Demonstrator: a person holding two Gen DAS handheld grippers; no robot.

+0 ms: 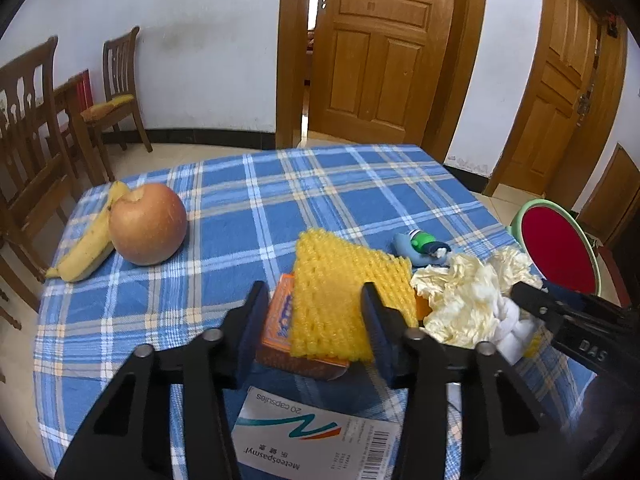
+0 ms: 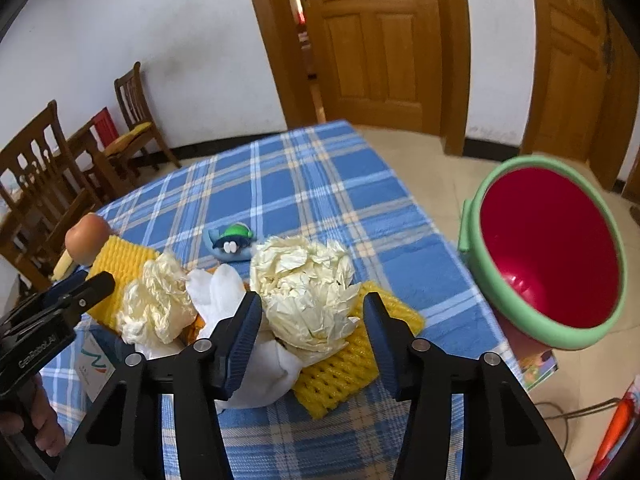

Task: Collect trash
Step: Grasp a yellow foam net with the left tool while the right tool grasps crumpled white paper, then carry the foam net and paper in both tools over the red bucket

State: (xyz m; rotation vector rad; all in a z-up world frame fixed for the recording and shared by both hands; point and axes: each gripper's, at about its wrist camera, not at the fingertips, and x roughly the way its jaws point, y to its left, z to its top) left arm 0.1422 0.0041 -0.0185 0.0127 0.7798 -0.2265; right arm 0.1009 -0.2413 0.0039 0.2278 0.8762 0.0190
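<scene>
The trash lies in a loose heap at the near right part of the table [image 1: 320, 184], which is covered in a blue plaid cloth. In the right wrist view, a crumpled cream paper ball [image 2: 306, 292] sits directly ahead of your right hand-held gripper [image 2: 312, 340], whose jaws stand apart on either side of it without closing on it. Beneath that ball lie a white cloth [image 2: 256, 376] and a yellow foam net [image 2: 344, 372]. A second crumpled cream paper [image 2: 158, 304] rests just left of the first, touching the white cloth.

In the left wrist view, your left hand-held gripper [image 1: 314, 336] also has its jaws apart; between them lies another yellow foam net [image 1: 340, 292], draped over an orange box [image 1: 280, 332]. A white capsule box [image 1: 312, 440] lies on the cloth nearer to you, partly under the gripper. The same crumpled papers [image 1: 468, 300] lie just right of the net, with your right gripper's finger reaching them from the right edge.

Farther off, beyond the heap, lies a small blue-and-green toy [image 2: 232, 242]. At the far left of the table an apple [image 1: 148, 230] touches a banana [image 1: 88, 236]. Off the table's right edge, a bucket [image 2: 560, 332], red inside with a green rim, is tilted with its mouth facing you. Wooden chairs [image 1: 120, 76] and doors [image 1: 376, 48] stand along the far wall.
</scene>
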